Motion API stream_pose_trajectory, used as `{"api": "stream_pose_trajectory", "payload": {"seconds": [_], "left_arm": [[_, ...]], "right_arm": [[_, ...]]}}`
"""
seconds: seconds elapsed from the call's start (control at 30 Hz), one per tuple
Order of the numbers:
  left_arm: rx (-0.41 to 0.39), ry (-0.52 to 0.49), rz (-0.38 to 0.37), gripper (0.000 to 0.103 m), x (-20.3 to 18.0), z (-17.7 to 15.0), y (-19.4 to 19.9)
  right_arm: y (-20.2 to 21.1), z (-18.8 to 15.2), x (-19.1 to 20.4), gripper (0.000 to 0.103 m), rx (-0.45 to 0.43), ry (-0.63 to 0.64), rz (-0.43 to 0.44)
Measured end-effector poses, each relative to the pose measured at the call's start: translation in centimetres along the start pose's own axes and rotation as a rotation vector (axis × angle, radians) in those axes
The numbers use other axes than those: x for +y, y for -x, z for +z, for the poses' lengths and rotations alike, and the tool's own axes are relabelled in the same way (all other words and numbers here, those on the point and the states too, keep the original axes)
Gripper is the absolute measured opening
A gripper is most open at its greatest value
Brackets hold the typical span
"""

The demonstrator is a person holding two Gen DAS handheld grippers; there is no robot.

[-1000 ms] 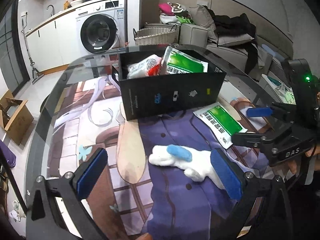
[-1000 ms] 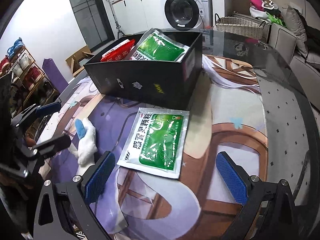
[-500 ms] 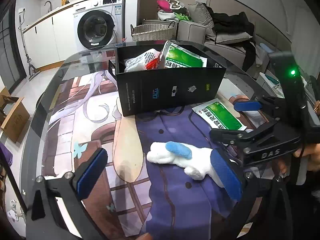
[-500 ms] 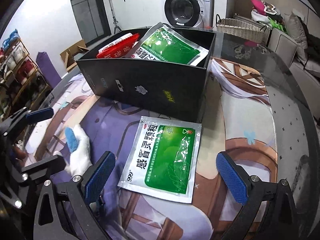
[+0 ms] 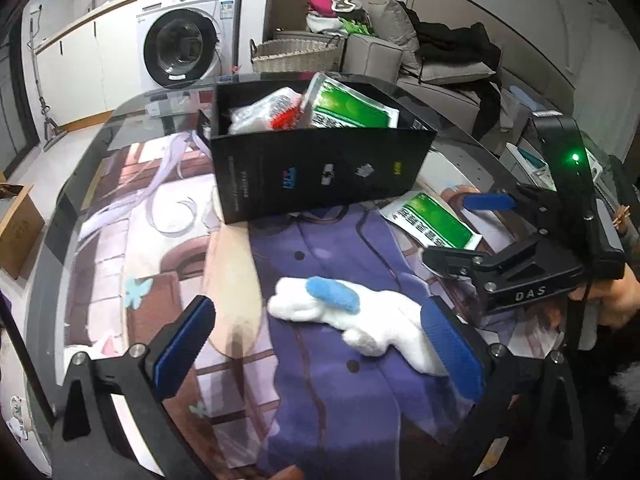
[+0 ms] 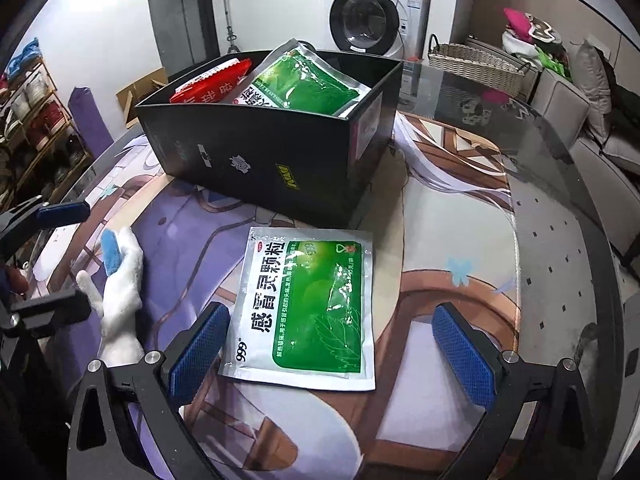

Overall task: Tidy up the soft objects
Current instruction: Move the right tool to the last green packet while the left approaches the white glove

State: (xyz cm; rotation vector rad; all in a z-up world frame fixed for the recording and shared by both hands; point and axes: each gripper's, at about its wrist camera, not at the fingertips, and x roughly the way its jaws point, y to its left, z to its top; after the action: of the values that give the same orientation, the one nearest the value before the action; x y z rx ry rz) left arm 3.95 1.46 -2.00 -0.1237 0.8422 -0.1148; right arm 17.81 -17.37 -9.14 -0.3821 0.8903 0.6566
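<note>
Both grippers gape wide, holding nothing: left gripper over the glove, right gripper over the packet.

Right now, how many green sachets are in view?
2. One green sachet lies flat on the table in front of the black box; the other leans inside the box. More may be hidden beneath it.

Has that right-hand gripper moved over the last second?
Yes. The right gripper has come forward: against the black box, the green packet now lies between its open fingers.
</note>
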Motion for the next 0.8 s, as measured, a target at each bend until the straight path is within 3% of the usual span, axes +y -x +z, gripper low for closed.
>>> {"api": "stream_pose_trajectory", "payload": {"seconds": [0.2,0.67,0.8], "left_arm": [[0.024,-0.007,-0.028,0.103,-0.8,0.0,-0.5],[0.08,0.022,-0.08,0.103,-1.6,0.2,-2.4],[0.088,0.034,-0.112,0.103,-2.1,0.8,-2.6]], "right_arm": [[-0.3,0.1,0.1,0.098,-0.013,0.019,0.011],[0.9,-0.5,0.5,0.059,-0.05,0.08,0.062],[1.1,-0.8,0.4,0.057,-0.058,0.081,0.06]]}}
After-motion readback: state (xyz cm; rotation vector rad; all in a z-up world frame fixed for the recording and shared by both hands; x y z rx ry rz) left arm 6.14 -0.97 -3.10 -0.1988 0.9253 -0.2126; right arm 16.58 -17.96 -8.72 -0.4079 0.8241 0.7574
